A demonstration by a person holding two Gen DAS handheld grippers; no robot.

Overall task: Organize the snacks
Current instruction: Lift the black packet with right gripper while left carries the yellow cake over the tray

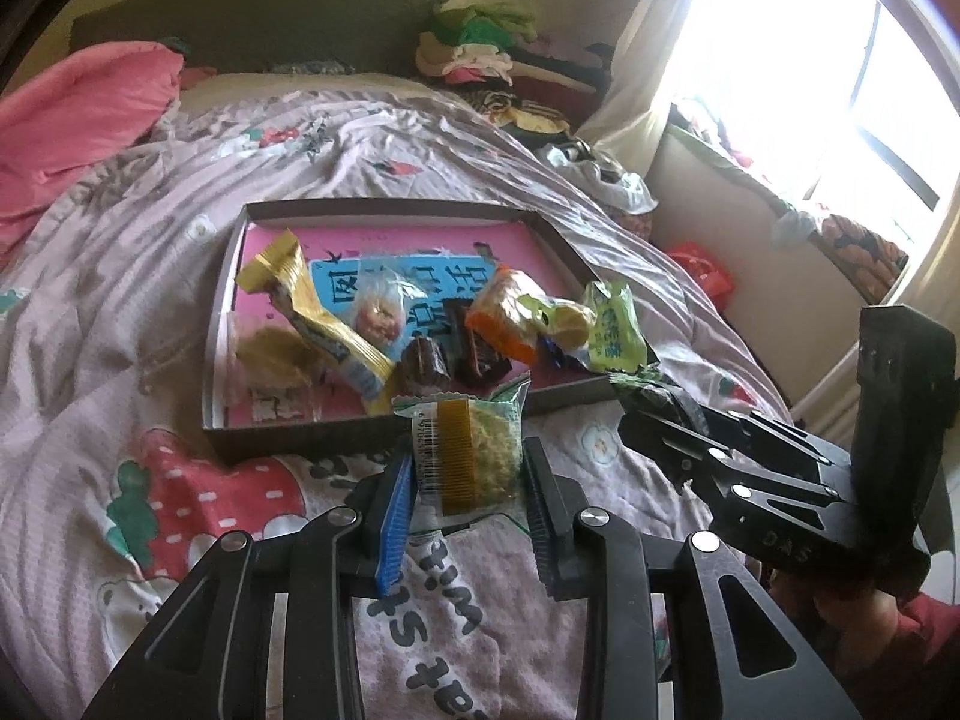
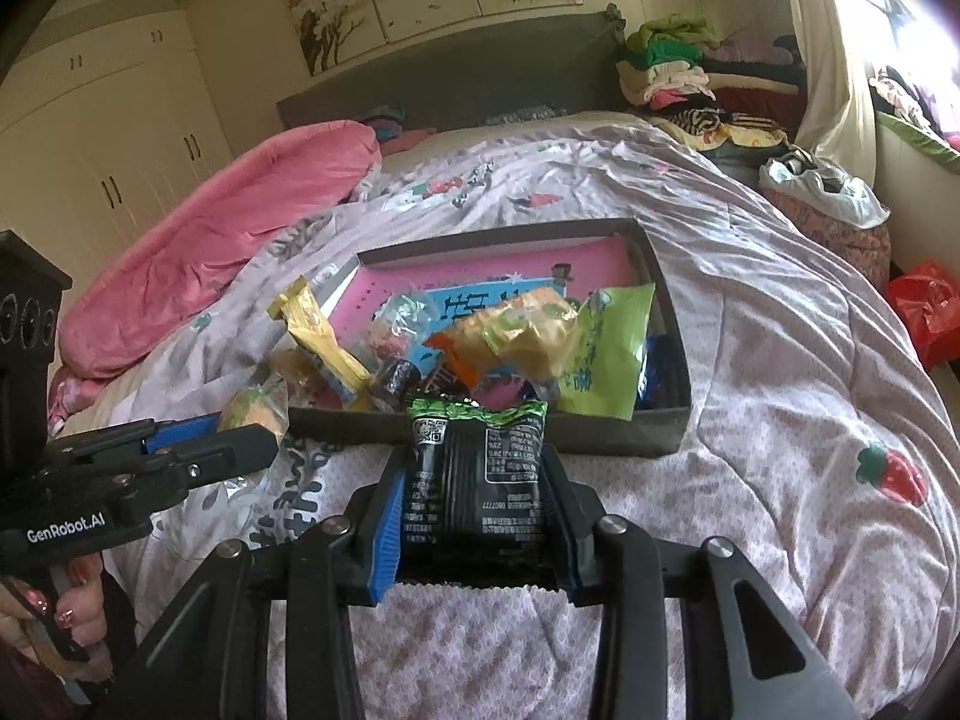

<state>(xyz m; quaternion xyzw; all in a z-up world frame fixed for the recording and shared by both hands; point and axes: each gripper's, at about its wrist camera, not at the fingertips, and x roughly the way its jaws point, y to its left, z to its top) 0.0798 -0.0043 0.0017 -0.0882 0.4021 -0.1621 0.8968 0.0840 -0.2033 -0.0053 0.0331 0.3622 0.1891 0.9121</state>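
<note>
Left gripper (image 1: 468, 468) clenched on a clear-wrapped yellow cake (image 1: 474, 450), right gripper (image 2: 474, 480) on a black snack packet (image 2: 474, 480), above the bed (image 2: 780, 420), near the snack-filled box (image 2: 666, 408).

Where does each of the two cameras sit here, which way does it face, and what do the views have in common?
Left wrist: sits on the left gripper, looking forward and down across the bed at the snack box; its fingers clamp a clear snack packet; the right gripper shows at right.
Right wrist: sits on the right gripper, facing the same box; its fingers clamp a black snack packet; the left gripper and a hand show at left.
Shared: box, bedspread, headboard, clothes pile.
</note>
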